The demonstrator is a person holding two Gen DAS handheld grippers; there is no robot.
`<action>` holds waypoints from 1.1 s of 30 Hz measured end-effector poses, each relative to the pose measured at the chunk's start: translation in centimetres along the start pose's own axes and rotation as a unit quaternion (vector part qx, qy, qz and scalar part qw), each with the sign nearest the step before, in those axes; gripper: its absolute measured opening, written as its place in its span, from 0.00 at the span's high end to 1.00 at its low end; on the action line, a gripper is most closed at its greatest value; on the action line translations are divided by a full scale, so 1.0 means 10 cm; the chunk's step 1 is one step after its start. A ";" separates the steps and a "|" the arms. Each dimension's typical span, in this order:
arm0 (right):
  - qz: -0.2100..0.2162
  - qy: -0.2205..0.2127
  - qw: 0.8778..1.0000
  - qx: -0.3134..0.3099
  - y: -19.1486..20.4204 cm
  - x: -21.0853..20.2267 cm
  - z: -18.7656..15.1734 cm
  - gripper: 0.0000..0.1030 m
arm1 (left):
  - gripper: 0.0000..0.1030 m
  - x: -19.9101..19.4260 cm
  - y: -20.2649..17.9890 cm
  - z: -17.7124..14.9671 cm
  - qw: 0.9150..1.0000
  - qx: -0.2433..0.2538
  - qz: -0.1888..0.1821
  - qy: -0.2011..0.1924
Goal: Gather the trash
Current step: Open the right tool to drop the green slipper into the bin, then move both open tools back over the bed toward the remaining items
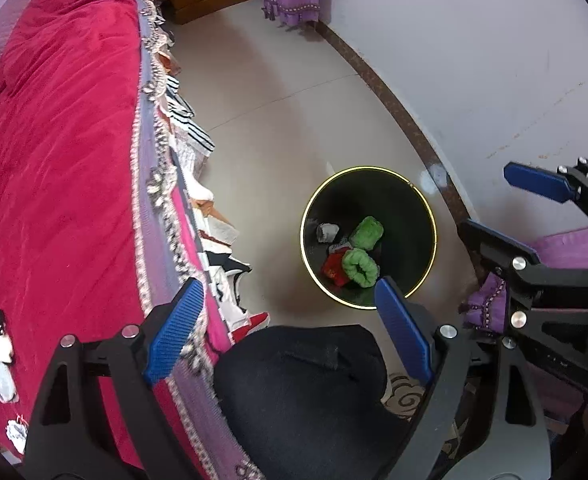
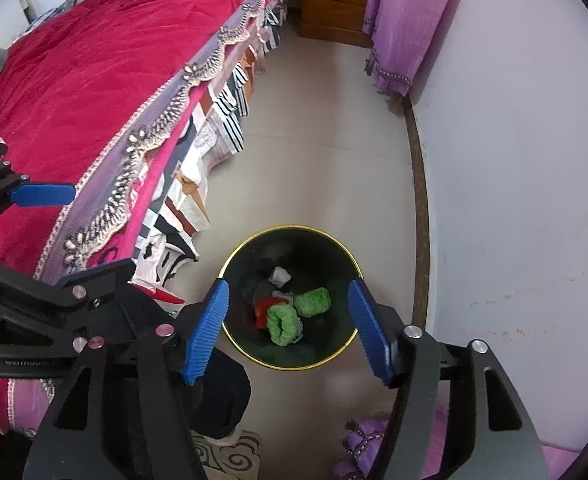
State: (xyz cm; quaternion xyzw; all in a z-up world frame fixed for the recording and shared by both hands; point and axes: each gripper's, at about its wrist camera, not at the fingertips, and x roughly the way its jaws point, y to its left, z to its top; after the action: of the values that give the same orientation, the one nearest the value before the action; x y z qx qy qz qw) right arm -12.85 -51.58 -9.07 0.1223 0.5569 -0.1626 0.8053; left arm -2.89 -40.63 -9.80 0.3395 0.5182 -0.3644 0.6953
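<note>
Left gripper (image 1: 286, 336): jaws spread wide, nothing between them, held above a dark-clothed leg (image 1: 302, 396).
Right gripper (image 2: 290, 328): jaws apart and empty, poised over the bin.
Bin (image 2: 336, 354): black, gold-rimmed, standing on the floor (image 2: 326, 168) between bed and wall.
Trash: two green rolls (image 2: 313, 302), a red scrap (image 2: 263, 309) and a grey wad (image 2: 280, 276) lie inside the bin.
Bed (image 2: 94, 80): red cover, fringed edge.
Farther: purple curtain (image 2: 406, 20).

The right hand-held gripper (image 2: 288, 328) hides the bin's (image 2: 334, 256) near rim edges; the small grey scrap (image 2: 280, 276) beyond it is unidentifiable.
</note>
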 end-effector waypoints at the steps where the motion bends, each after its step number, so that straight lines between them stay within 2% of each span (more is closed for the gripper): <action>1: 0.000 -0.001 1.000 -0.005 0.04 -0.01 0.02 0.41 | 0.16 -0.02 0.04 -0.03 1.000 -0.003 0.001 -0.001; 8: 0.011 -0.023 0.999 -0.039 0.38 -0.11 0.17 0.37 | 0.13 -0.19 0.34 -0.24 0.999 -0.032 0.025 -0.010; 18: 0.049 -0.047 0.991 -0.112 1.16 -0.17 0.50 0.36 | 0.12 -0.42 0.99 -0.58 0.993 -0.105 0.048 -0.011; 27: 0.080 -0.061 0.981 -0.165 1.82 -0.21 0.77 0.32 | 0.12 -0.57 1.57 -0.92 0.983 -0.173 0.061 -0.015; 33: 0.103 -0.063 0.970 -0.210 2.34 -0.22 0.88 0.32 | 0.12 -0.62 2.00 -1.25 0.972 -0.222 0.081 -0.011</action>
State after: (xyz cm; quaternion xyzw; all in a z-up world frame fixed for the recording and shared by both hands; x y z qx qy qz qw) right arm 3.26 -33.19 -3.58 -0.0031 0.5114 0.0344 0.8586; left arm 7.11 -19.00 -4.80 0.2134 0.5488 -0.1861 0.7866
